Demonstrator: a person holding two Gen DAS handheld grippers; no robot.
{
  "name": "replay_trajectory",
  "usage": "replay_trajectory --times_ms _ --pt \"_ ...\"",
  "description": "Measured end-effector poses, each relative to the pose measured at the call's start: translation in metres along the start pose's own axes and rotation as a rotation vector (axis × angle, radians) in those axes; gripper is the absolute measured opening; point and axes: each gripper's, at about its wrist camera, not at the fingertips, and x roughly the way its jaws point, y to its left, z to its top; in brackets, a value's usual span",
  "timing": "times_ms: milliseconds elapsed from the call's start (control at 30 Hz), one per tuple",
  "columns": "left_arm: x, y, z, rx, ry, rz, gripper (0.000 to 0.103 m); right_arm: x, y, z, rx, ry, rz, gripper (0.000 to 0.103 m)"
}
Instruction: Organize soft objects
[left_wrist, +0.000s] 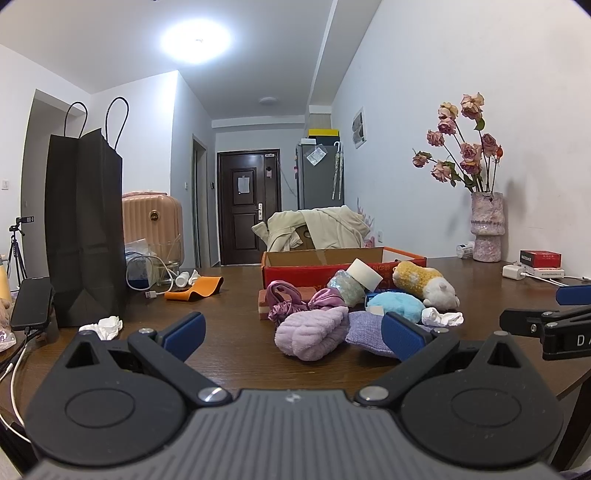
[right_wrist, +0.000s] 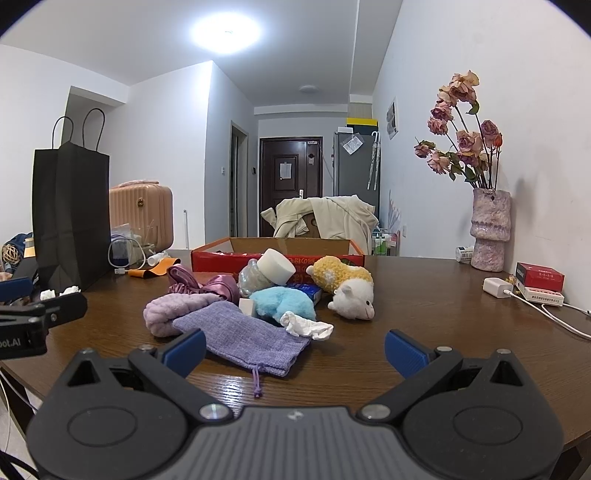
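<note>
A pile of soft things lies mid-table in front of a red cardboard box (left_wrist: 295, 275) (right_wrist: 207, 254). It holds a fluffy lilac slipper (left_wrist: 312, 338) (right_wrist: 166, 312), a purple knit drawstring pouch (right_wrist: 243, 334) (left_wrist: 364, 328), a blue plush (left_wrist: 397, 304) (right_wrist: 282, 299), a yellow-and-white sheep plush (left_wrist: 424, 284) (right_wrist: 347, 284), a purple satin scrunchie (left_wrist: 295, 301) (right_wrist: 207, 282), a white sponge cylinder (left_wrist: 365, 273) (right_wrist: 277, 266) and a crumpled tissue (right_wrist: 306, 325) (left_wrist: 441, 317). My left gripper (left_wrist: 293, 334) is open, just short of the slipper. My right gripper (right_wrist: 295, 349) is open, just short of the pouch.
A tall black paper bag (left_wrist: 85, 229) (right_wrist: 70, 214) stands at the left, with a phone (left_wrist: 31, 302), cables and an orange strap (left_wrist: 195, 288) near it. A vase of dried roses (right_wrist: 489, 229), a charger (right_wrist: 496, 288) and small boxes (right_wrist: 539, 277) stand at the right wall.
</note>
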Motion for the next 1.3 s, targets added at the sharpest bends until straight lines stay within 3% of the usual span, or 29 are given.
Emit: replay_trajectory --times_ms 167,333,467,600,700,767,900,1033,1133,1233,1300 --pt "0.019 0.005 0.012 0.044 -0.057 0.010 0.103 0.010 -0.010 0.007 0.008 -0.024 -0.018 0.103" --pt "0.057 0.016 0.026 -0.011 -0.009 0.038 0.103 0.033 -0.026 0.026 0.048 -0.052 -0.048 0.103" --pt "0.081 0.018 0.038 -0.061 0.001 0.000 0.103 0.056 -0.035 0.043 0.047 -0.070 -0.033 0.103" --pt "0.112 0.005 0.054 -0.047 0.012 -0.032 0.103 0.093 -0.058 0.056 0.128 -0.028 0.108 0.103" --pt "0.138 -0.006 0.068 -0.066 0.035 -0.089 0.103 0.129 -0.071 0.066 0.148 0.110 0.122 0.103" --pt "0.161 -0.018 0.077 -0.086 0.062 -0.123 0.100 0.150 -0.078 0.070 0.122 0.135 0.106 0.102" --pt "0.212 -0.051 0.089 -0.077 0.142 -0.215 0.080 0.198 -0.096 0.070 0.094 0.203 0.100 0.090" --pt "0.269 -0.095 0.091 0.012 0.274 -0.266 0.059 0.242 -0.112 0.060 0.112 0.303 0.115 0.066" --pt "0.303 -0.122 0.086 0.059 0.340 -0.316 0.058 0.264 -0.120 0.054 0.139 0.352 0.106 0.063" --pt "0.330 -0.142 0.076 0.104 0.388 -0.304 0.058 0.265 -0.129 0.052 0.134 0.348 0.091 0.062" --pt "0.343 -0.147 0.069 0.099 0.430 -0.314 0.051 0.264 -0.137 0.052 0.133 0.343 0.079 0.060"
